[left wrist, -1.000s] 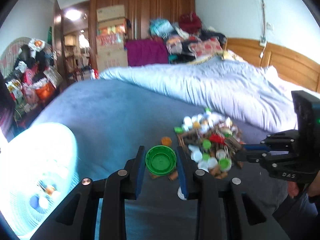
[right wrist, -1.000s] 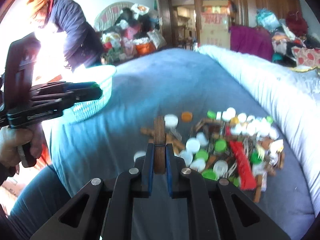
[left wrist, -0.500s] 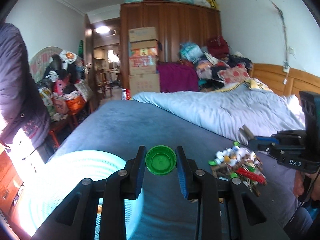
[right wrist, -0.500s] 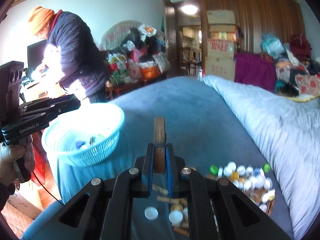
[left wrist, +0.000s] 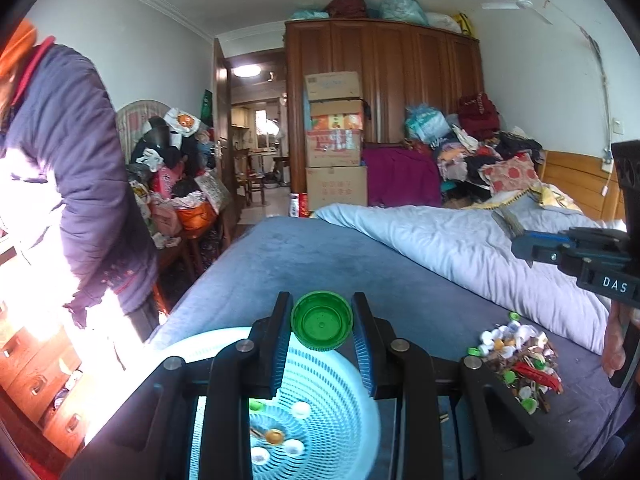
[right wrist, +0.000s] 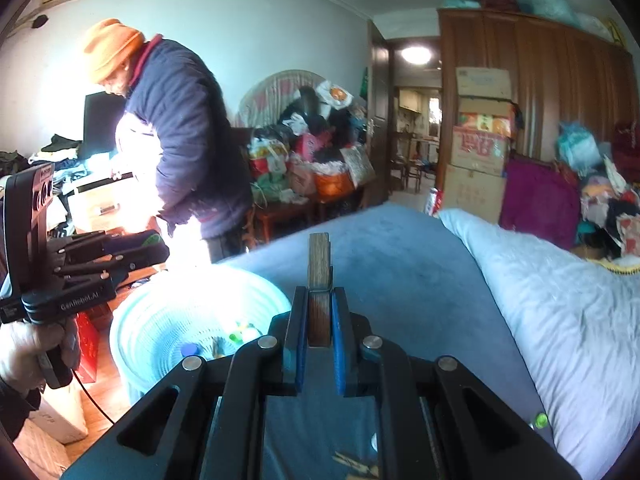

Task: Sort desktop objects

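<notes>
My left gripper (left wrist: 322, 322) is shut on a green bottle cap (left wrist: 322, 325) and holds it above the near rim of a pale blue basket (left wrist: 328, 380) that has several caps in it. My right gripper (right wrist: 319, 322) is shut on a wooden clothespin (right wrist: 319, 276), held up over the blue bedspread to the right of the same basket (right wrist: 168, 320). A pile of caps and clothespins (left wrist: 516, 354) lies on the bed at right. The left gripper (right wrist: 132, 254) also shows in the right wrist view, and the right gripper (left wrist: 520, 246) in the left wrist view.
A person in a dark jacket and orange hat (right wrist: 180, 132) stands by the bed's far left. A folded pale quilt (left wrist: 460, 252) covers the bed's right side. A loose clothespin (right wrist: 354, 466) and green cap (right wrist: 541, 419) lie on the bedspread. Wardrobe and boxes (left wrist: 336, 144) stand behind.
Both grippers lifted from the pile and swung left towards the basket, each carrying its object. The basket now lies under the left gripper and the pile sits far to the right.
</notes>
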Demonstrator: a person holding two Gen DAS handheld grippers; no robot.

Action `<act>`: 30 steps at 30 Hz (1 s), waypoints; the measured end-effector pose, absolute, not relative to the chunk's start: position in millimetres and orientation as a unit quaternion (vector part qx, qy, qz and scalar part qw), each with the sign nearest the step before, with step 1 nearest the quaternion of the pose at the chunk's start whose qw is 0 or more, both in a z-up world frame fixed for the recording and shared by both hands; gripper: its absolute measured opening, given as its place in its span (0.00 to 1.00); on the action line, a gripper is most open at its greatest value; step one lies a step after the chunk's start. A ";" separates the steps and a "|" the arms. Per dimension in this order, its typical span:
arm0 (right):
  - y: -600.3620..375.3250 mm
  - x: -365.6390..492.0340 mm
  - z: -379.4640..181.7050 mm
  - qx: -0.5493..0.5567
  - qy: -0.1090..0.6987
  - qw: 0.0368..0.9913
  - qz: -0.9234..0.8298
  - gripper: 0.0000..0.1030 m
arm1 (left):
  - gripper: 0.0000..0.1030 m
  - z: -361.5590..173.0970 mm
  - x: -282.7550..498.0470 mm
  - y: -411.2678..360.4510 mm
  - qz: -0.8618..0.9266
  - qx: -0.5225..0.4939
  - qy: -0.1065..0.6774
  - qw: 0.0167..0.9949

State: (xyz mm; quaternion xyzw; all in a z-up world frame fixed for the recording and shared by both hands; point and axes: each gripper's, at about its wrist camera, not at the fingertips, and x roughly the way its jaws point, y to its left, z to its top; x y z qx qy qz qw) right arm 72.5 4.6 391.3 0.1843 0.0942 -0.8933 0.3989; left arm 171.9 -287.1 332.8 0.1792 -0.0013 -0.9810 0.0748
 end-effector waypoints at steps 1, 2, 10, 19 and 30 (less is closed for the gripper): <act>-4.2 74.7 396.1 0.182 0.097 0.402 -0.892 0.10 | 0.30 335.6 172.8 -292.4 -0.981 0.178 0.000 0.080; -11.2 75.3 399.5 0.181 0.099 0.406 -0.890 0.10 | 0.30 338.9 174.8 -299.8 -0.981 0.177 0.001 0.085; -72.7 81.8 424.9 0.176 0.115 0.435 -0.876 0.10 | 0.30 341.5 183.2 -353.4 -0.974 0.192 0.011 0.121; -133.8 75.6 425.6 0.203 0.124 0.460 -0.856 0.10 | 0.30 316.3 176.4 -422.2 -0.957 0.249 0.050 0.143; -185.8 52.9 391.2 0.289 0.128 0.490 -0.812 0.11 | 0.29 284.3 162.5 -448.0 -0.941 0.300 0.074 0.140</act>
